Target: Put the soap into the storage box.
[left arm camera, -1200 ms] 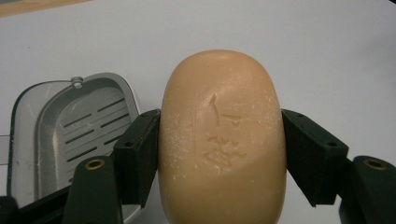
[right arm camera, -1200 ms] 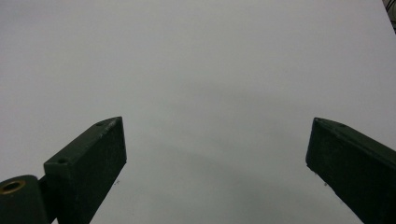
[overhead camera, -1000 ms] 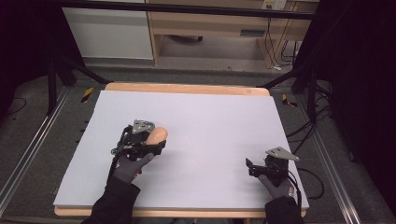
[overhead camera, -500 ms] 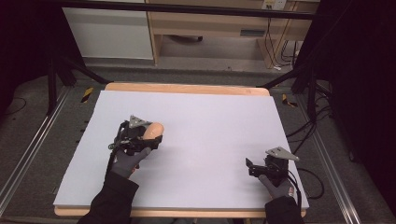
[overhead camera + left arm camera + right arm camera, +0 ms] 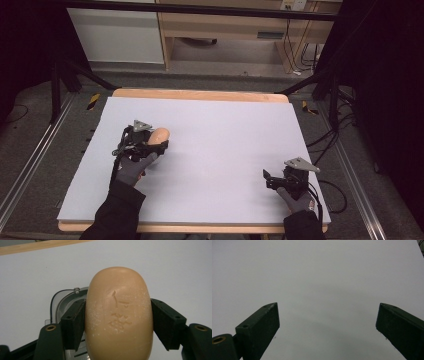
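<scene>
**Operator:** What is my left gripper doing?

**Manual:** Your left gripper (image 5: 159, 141) is clamped on a tan bar of soap (image 5: 160, 135). In the left gripper view, both black jaws press flat against the long sides of the bar of soap (image 5: 119, 315), one at 9 o'clock and one at 3 o'clock. The stamped face of the bar is turned toward the camera, and white flecks show on its surface. Beneath it you can see part of a grey, rounded object (image 5: 65, 302); what it is cannot be told.

**Operator:** Where is the soap on the tabletop?

**Manual:** In the high view it sits at about 9 o'clock on the white tabletop (image 5: 225, 130), well in from the left edge. Your gloved left hand (image 5: 134, 167) holds the gripper from the 6 o'clock side. Whether the bar touches the surface cannot be told.

**Operator:** And my right gripper?

**Manual:** Your right gripper (image 5: 267, 179) is at about 4 o'clock on the tabletop, near the right edge and well apart from the soap. In the right gripper view, your right gripper (image 5: 328, 322) has its jaws spread wide, with nothing but plain white tabletop (image 5: 324, 277) between them. Your right hand (image 5: 296, 197) grips it from below.
</scene>
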A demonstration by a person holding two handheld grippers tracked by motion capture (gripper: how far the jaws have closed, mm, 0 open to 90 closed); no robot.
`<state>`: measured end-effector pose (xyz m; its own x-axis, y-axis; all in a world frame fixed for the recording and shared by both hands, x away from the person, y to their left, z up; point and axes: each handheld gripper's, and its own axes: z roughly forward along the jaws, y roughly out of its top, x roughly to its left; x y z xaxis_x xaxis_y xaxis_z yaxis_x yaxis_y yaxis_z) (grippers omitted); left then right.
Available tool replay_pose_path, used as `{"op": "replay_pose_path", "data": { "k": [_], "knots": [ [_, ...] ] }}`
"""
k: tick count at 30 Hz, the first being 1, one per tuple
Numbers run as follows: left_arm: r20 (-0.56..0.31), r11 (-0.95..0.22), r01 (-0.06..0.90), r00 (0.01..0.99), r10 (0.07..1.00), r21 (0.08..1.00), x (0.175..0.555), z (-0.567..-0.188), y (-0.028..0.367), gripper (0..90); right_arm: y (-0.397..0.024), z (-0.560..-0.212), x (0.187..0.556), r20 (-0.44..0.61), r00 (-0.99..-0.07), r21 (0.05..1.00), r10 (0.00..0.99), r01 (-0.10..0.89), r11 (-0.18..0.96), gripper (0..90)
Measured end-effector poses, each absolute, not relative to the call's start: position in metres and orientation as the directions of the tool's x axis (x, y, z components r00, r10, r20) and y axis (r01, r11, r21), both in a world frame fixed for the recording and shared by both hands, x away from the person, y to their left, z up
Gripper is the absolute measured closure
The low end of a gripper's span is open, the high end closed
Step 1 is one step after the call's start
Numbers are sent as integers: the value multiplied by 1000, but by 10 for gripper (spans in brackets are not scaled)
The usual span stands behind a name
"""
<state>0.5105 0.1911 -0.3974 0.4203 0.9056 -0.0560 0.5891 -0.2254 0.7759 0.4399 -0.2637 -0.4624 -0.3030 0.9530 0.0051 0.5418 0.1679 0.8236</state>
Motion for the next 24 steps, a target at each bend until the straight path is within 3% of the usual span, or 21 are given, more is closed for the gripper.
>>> {"op": "replay_pose_path", "data": {
  "k": [24],
  "knots": [
    [-53,-215,622,383,922,753,521,-414,206,320,-263,-463,440,4,-306,822,952,543,171,53]
  ]
}}
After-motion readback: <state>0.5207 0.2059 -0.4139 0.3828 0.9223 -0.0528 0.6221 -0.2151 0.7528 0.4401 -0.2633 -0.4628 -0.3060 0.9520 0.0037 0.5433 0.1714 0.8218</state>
